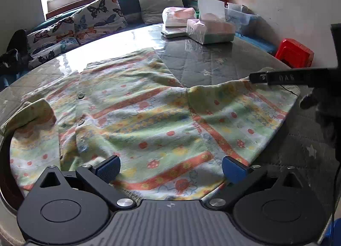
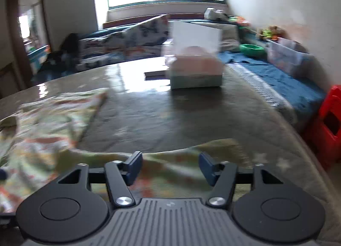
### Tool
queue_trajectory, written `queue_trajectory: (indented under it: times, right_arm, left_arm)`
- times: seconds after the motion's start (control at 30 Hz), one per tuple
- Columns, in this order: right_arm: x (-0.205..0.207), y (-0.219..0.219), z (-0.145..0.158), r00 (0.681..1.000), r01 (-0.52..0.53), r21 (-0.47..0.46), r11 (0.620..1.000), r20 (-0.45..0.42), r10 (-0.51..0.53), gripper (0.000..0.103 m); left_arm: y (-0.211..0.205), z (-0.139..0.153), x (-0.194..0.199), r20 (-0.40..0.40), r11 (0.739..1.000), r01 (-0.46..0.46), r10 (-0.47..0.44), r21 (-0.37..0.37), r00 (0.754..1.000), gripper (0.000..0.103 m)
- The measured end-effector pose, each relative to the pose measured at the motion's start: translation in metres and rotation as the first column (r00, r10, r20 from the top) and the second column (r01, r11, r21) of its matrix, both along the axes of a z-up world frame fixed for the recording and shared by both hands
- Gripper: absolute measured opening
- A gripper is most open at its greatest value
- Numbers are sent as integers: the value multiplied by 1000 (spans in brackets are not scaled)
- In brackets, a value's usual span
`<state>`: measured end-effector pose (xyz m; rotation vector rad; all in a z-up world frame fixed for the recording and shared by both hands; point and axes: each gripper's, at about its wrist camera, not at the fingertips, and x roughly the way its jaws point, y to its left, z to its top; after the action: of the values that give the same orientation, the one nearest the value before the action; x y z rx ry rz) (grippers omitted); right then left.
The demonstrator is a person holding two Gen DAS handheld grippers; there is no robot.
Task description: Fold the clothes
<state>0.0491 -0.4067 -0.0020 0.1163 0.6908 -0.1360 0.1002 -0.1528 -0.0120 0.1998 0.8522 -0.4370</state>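
Observation:
A small buttoned shirt in pastel green, yellow and orange stripes lies spread on the round table. Its collar is at the left and one sleeve stretches out to the right. My left gripper hovers over the shirt's near hem, open wide, with its blue pads clear of the cloth. In the right wrist view my right gripper is open over the sleeve's end, which lies flat between and below the pads. One black finger of it shows at the sleeve's far edge.
A tissue box, a flat book and a plastic bag sit at the table's far side. A red stool stands to the right of the table. A couch with butterfly cushions runs behind.

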Motion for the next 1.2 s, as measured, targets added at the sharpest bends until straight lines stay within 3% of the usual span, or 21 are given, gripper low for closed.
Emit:
queue_trajectory:
  times: [0.17, 0.33, 0.53, 0.83, 1.0, 1.2]
  right_arm:
    - [4, 17, -11, 998, -38, -16, 999, -43, 37, 72]
    - [4, 24, 1, 997, -65, -26, 998, -41, 64, 81]
    - [9, 53, 18, 986, -164, -27, 986, -6, 164, 86]
    - [33, 126, 21, 929, -369, -24, 929, 6, 369, 87]
    - [41, 159, 15, 889, -457, -25, 889, -3, 457, 87]
    - [46, 169, 2, 872, -488, 1, 873, -30, 488, 87]
  left_arm:
    - [5, -2, -5, -6, 1000, -3, 3, 3, 1000, 103]
    - [18, 4, -10, 7, 1000, -27, 27, -10, 1000, 103]
    - [59, 21, -2, 56, 990, -139, 140, -26, 989, 103]
    - [132, 37, 46, 89, 923, -383, 385, -34, 919, 103]
    - [154, 45, 82, 101, 888, -457, 459, -43, 883, 103]
    - [166, 45, 140, 104, 857, -515, 514, -12, 852, 102]
